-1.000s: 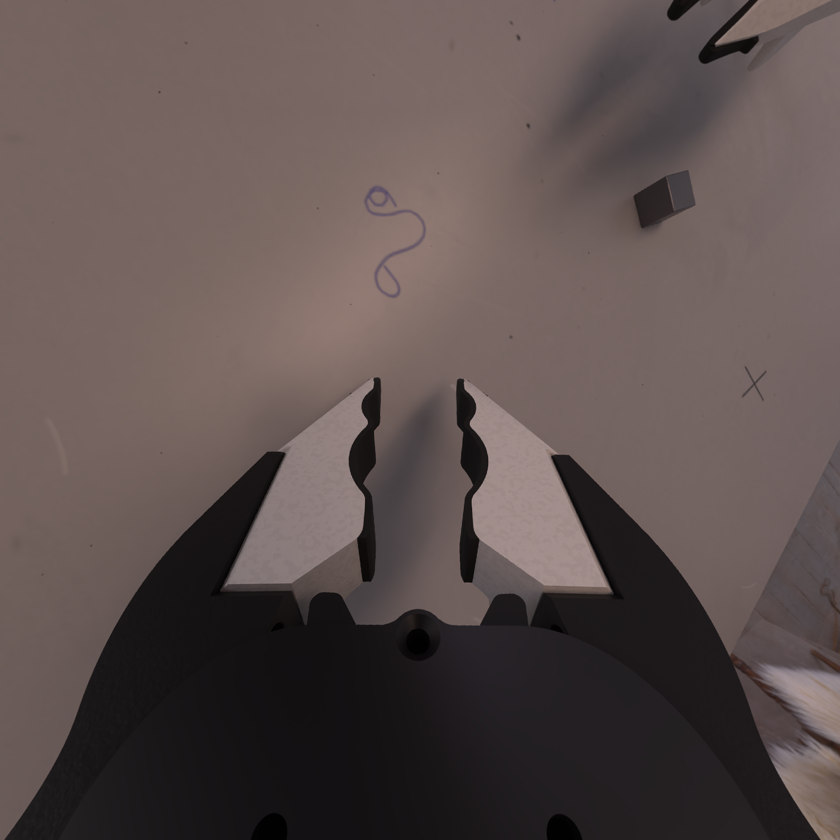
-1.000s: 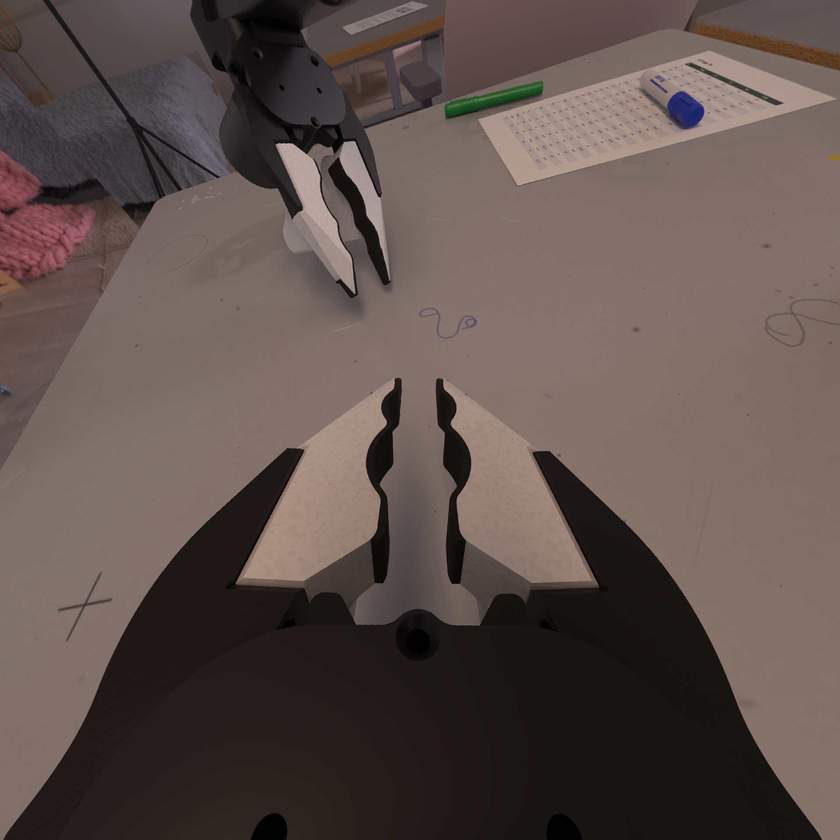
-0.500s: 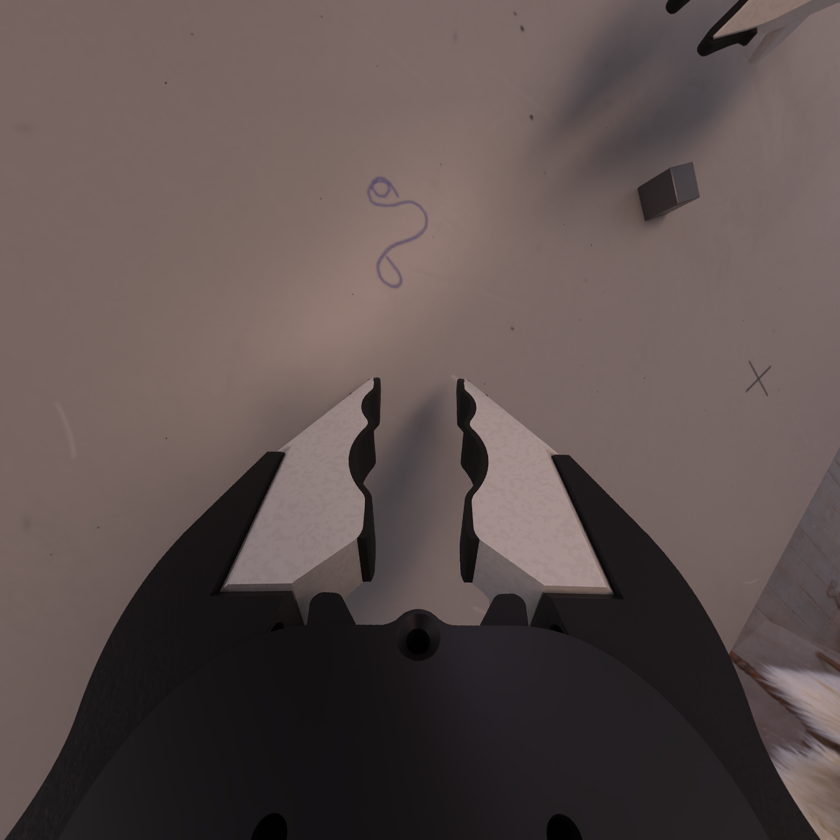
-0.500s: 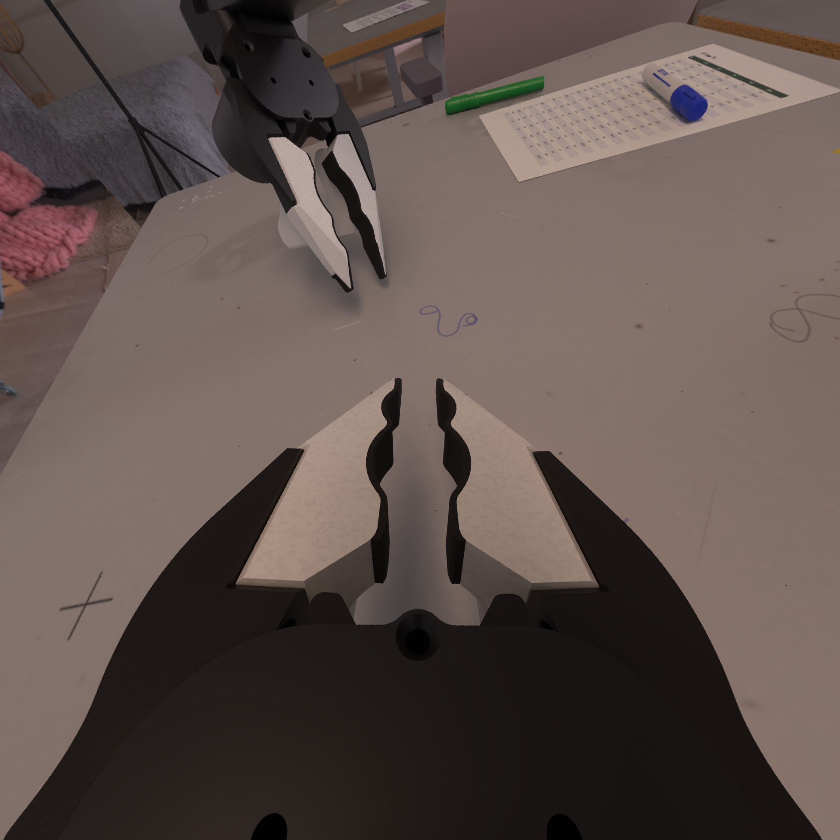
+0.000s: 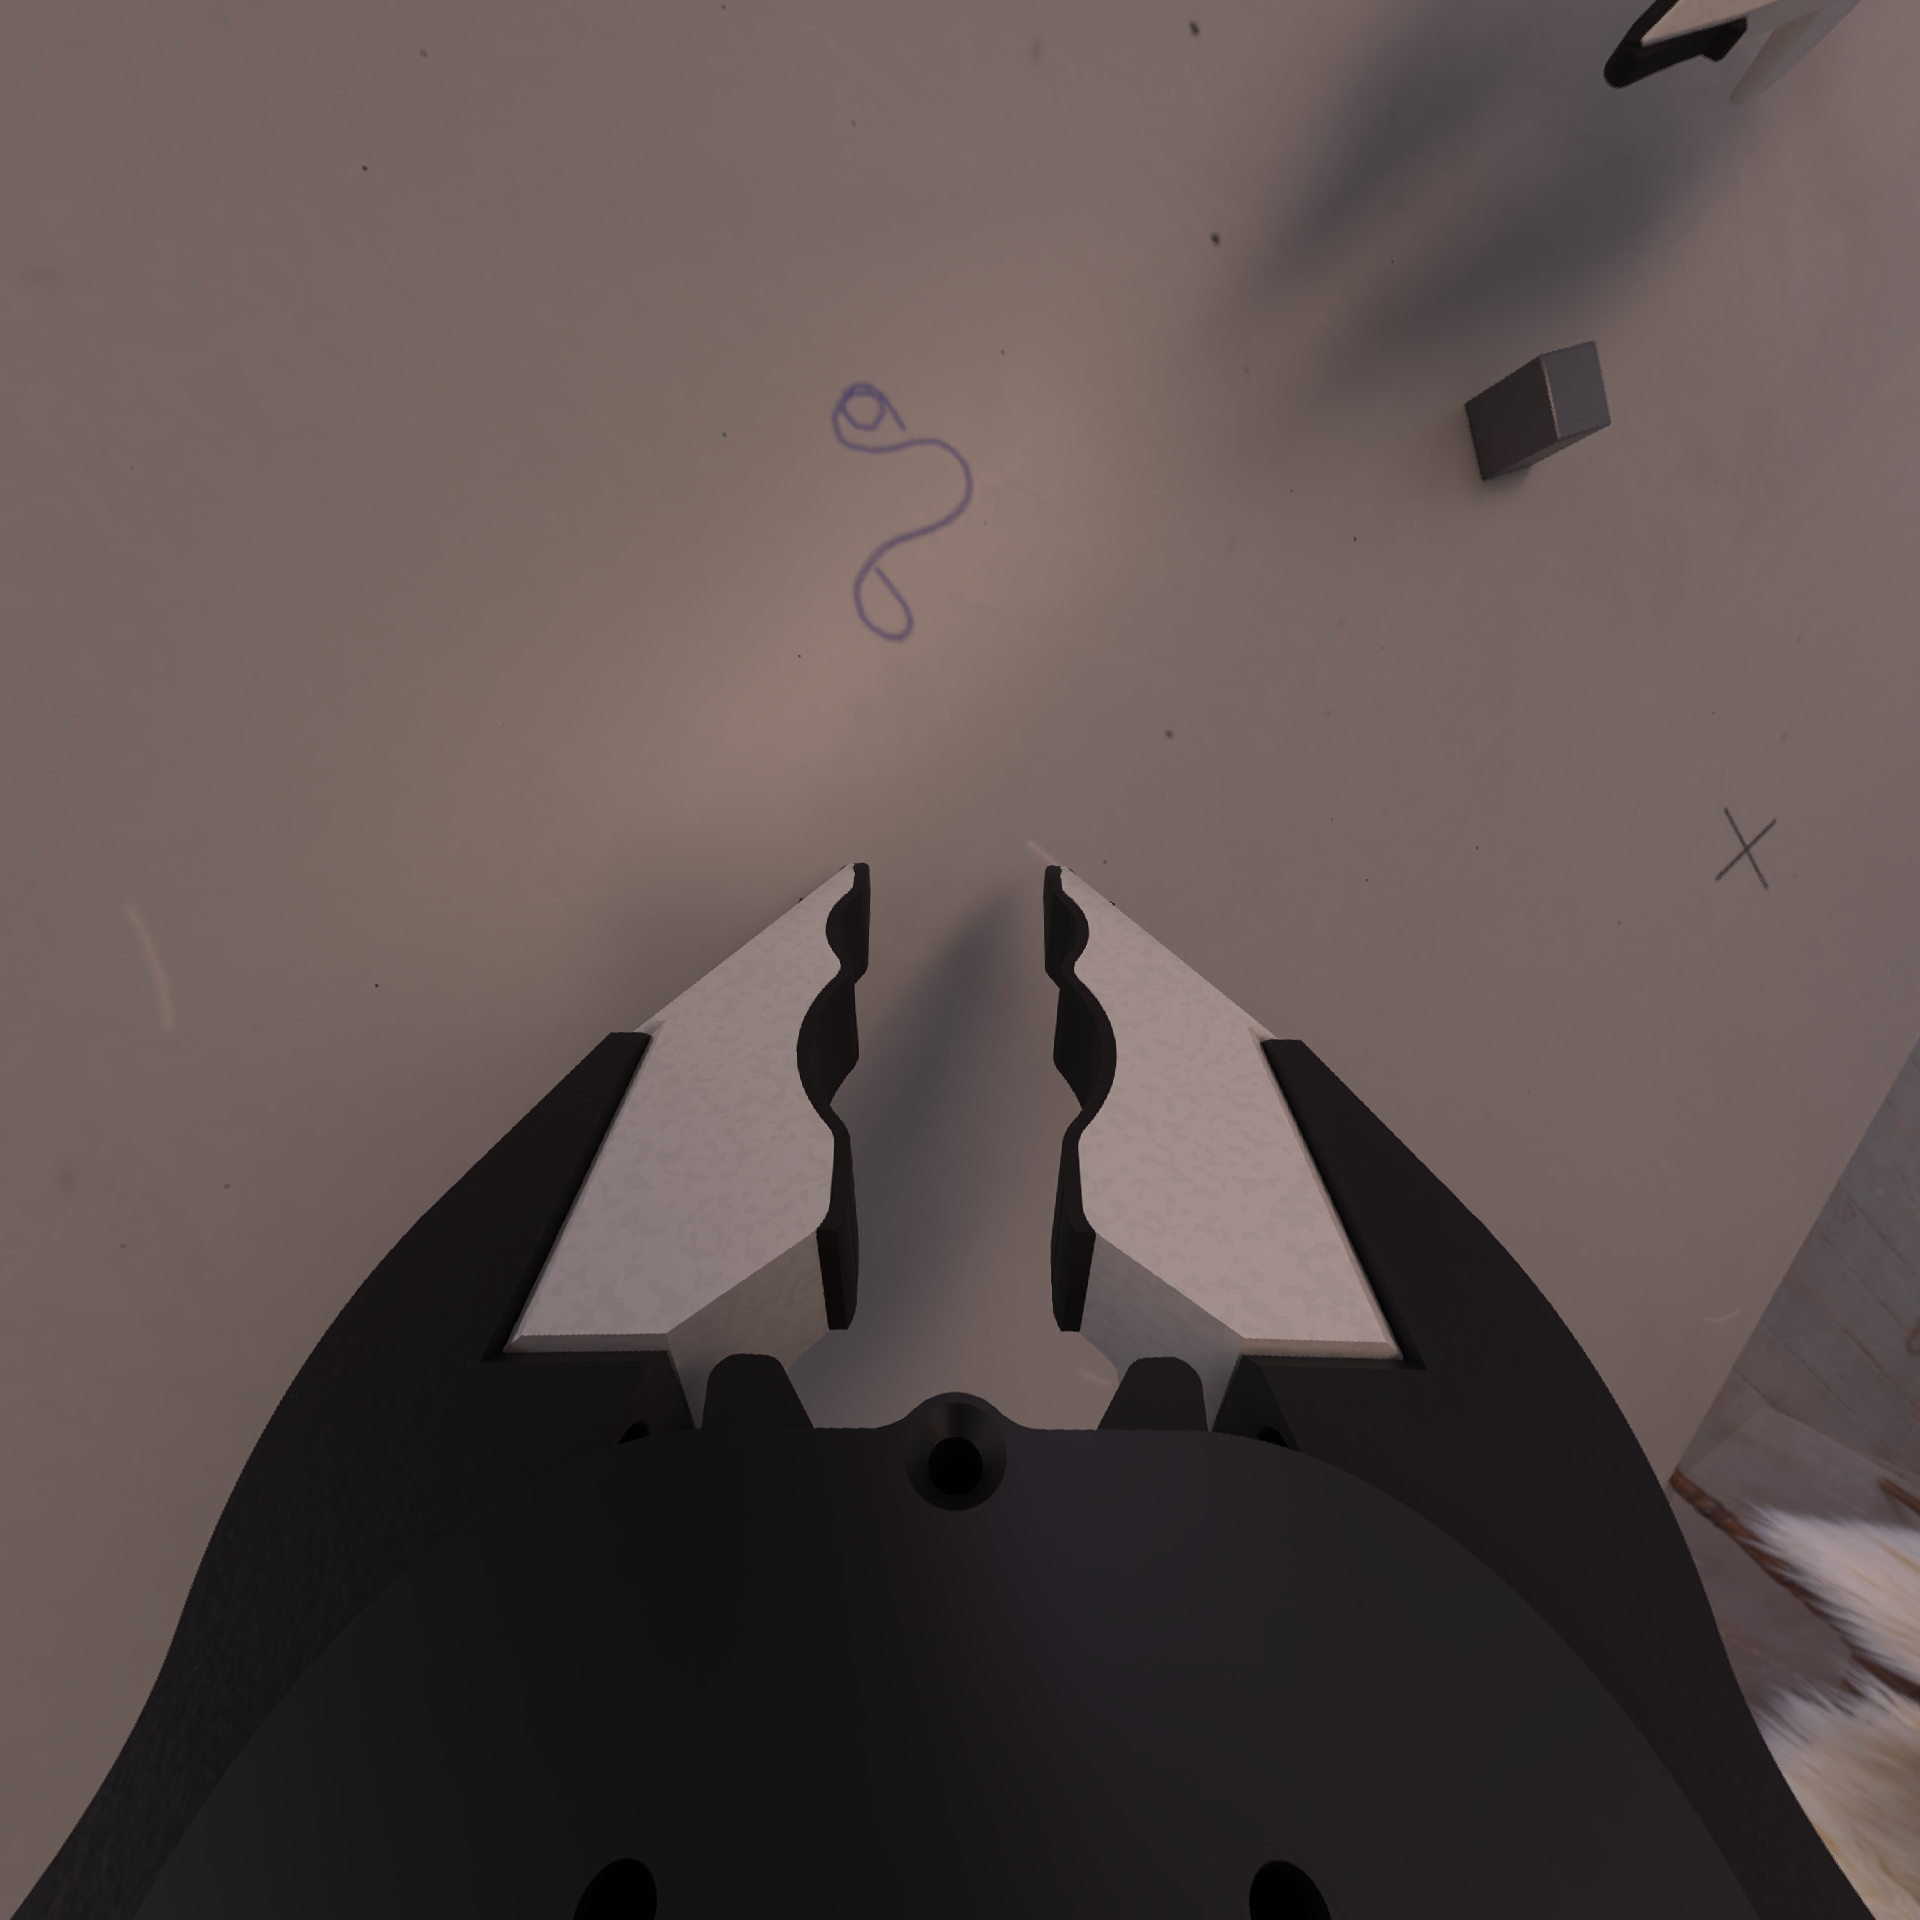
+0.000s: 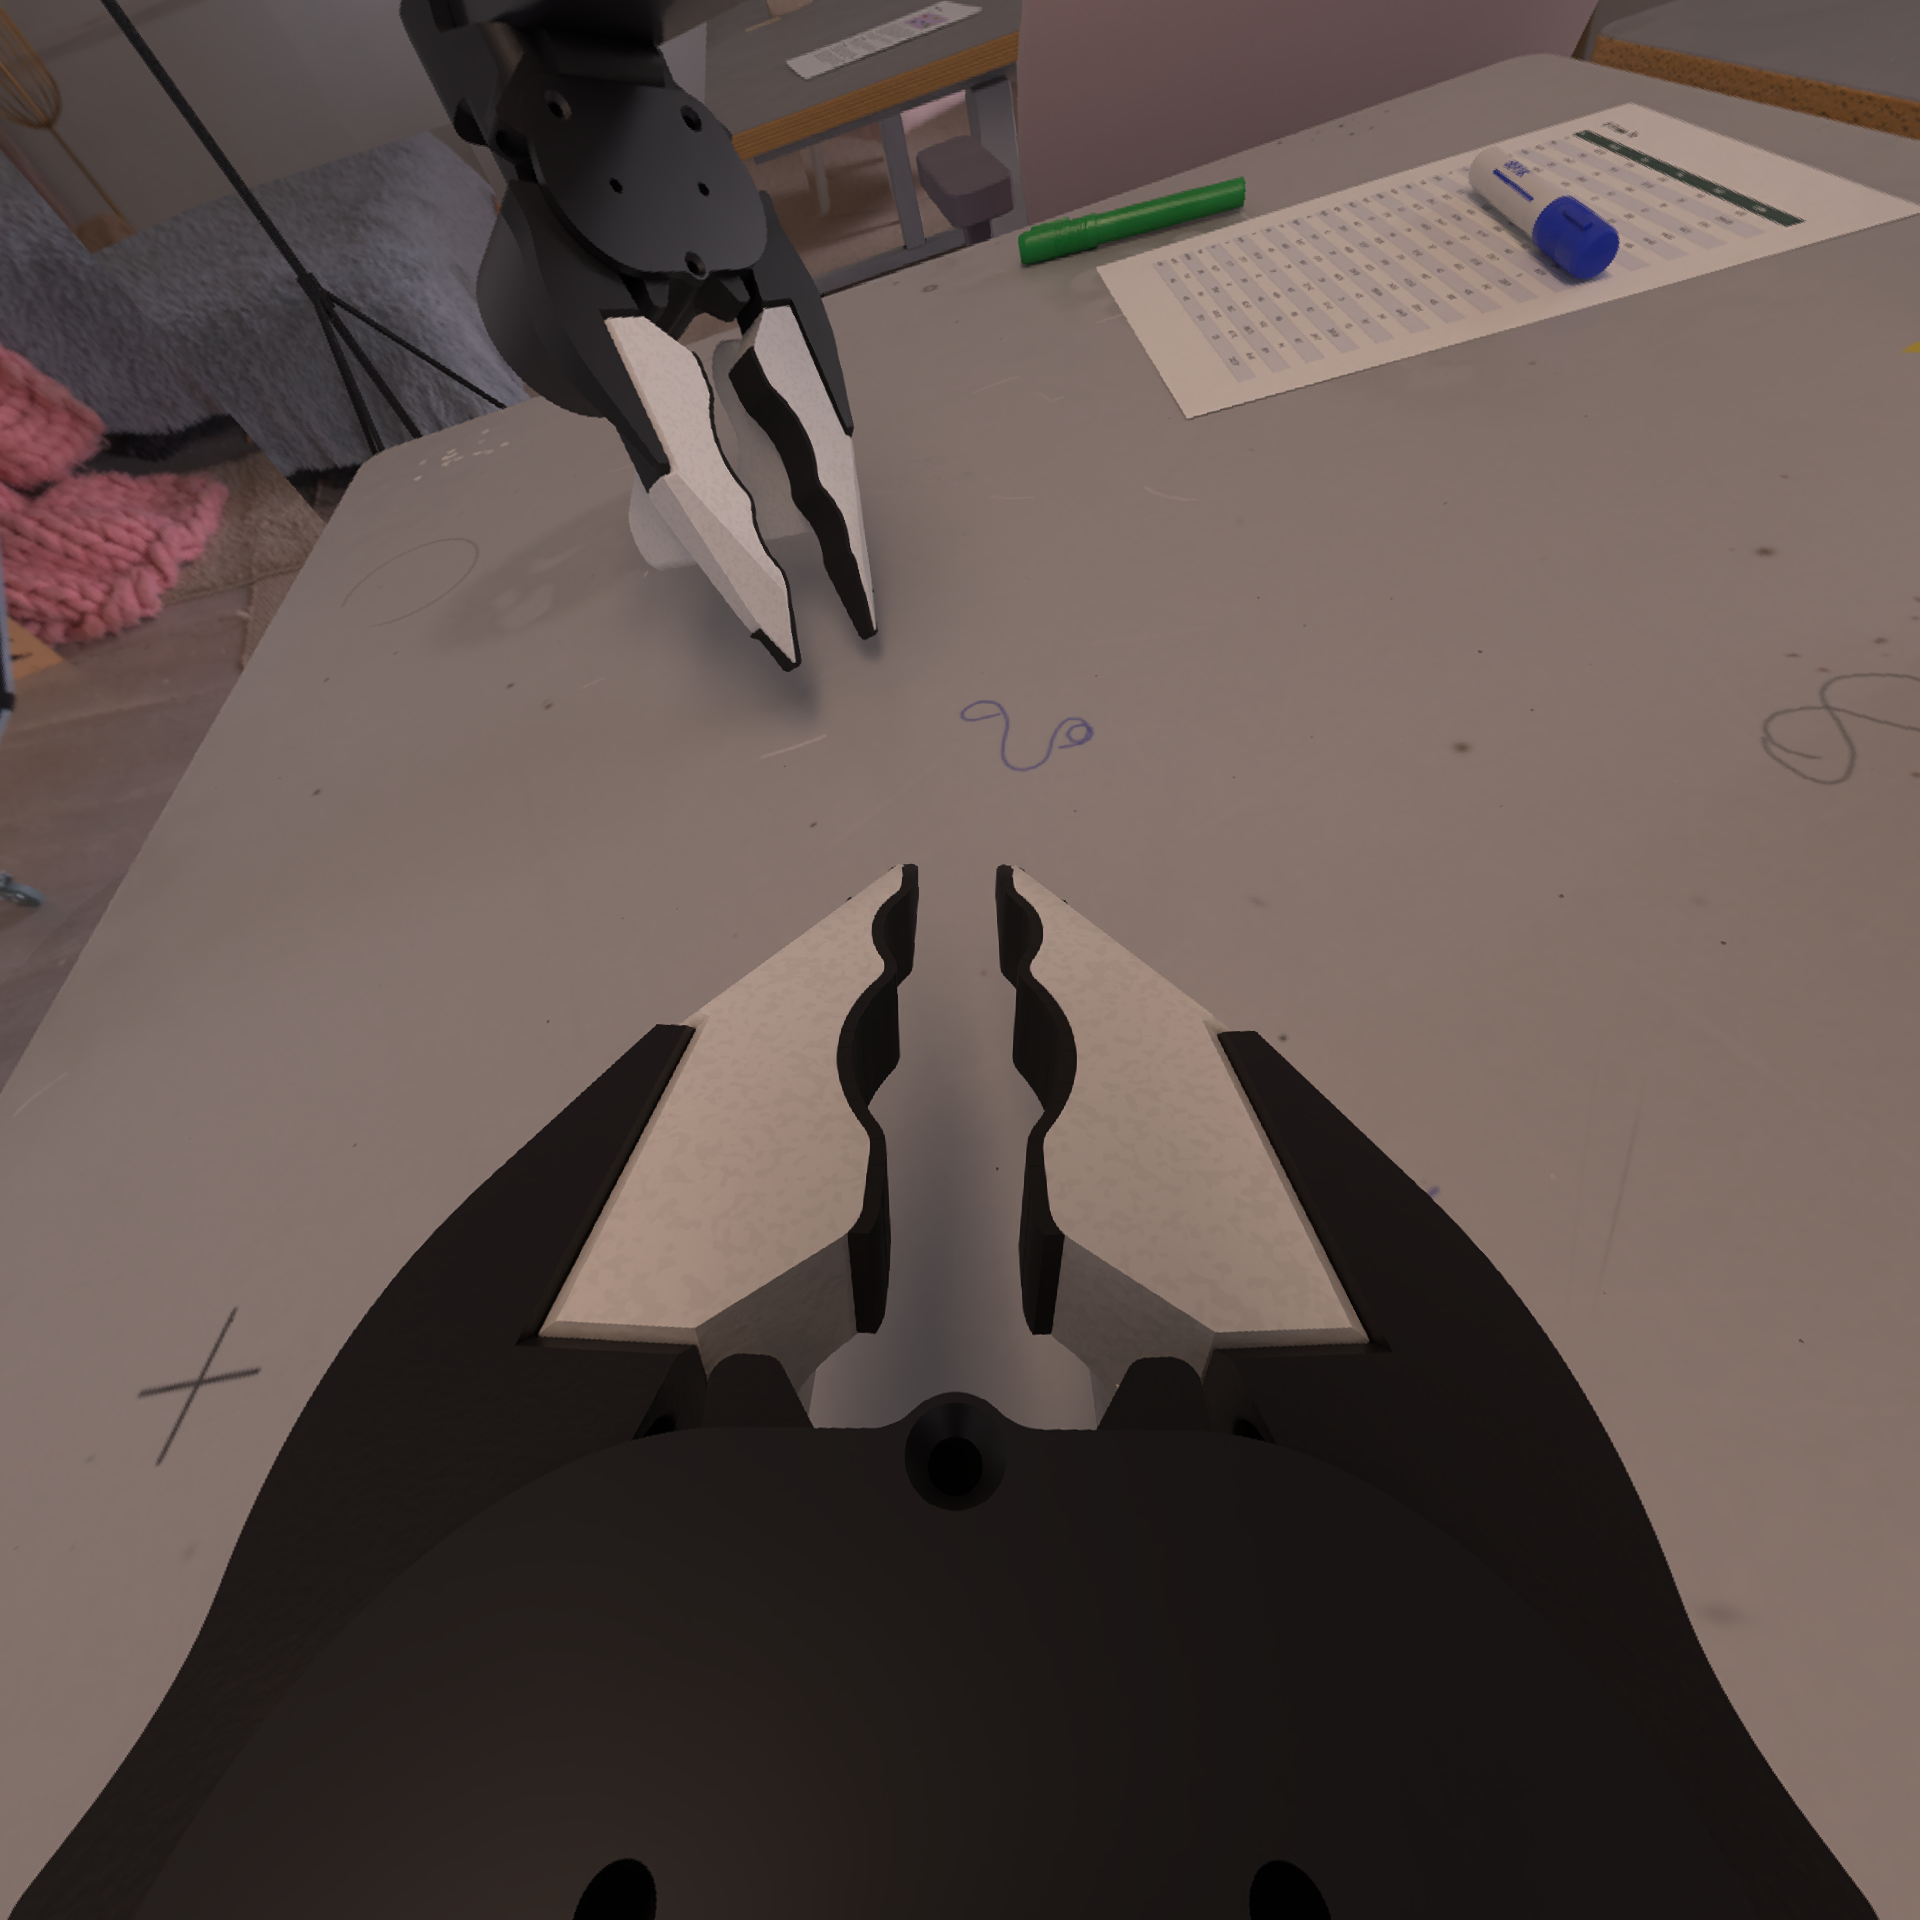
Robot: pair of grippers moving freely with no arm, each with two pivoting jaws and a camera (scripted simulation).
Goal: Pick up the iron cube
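The iron cube (image 5: 1538, 424), small and dark grey, lies on the grey table (image 5: 416, 520) at the upper right of the left wrist view. My left gripper (image 5: 956, 883) is open and empty, pointing down at the table well to the lower left of the cube. It also shows in the right wrist view (image 6: 831, 644), hovering above the table. My right gripper (image 6: 956, 883) has a narrow gap between its fingers and holds nothing. Its fingertips (image 5: 1683, 36) peek in at the top right, beyond the cube. The cube does not show in the right wrist view.
A green marker (image 6: 1132, 220), a printed sheet (image 6: 1403, 301) and a white tube with a blue cap (image 6: 1548, 213) lie at the table's far right. A white object (image 6: 655, 535) sits behind the left gripper. A blue squiggle (image 5: 904, 509) marks the tabletop. The table edge (image 5: 1766, 1299) runs close by.
The left gripper has drifted slightly, so the cube and squiggle sit a little higher in its view. Both grippers' finger gaps are unchanged.
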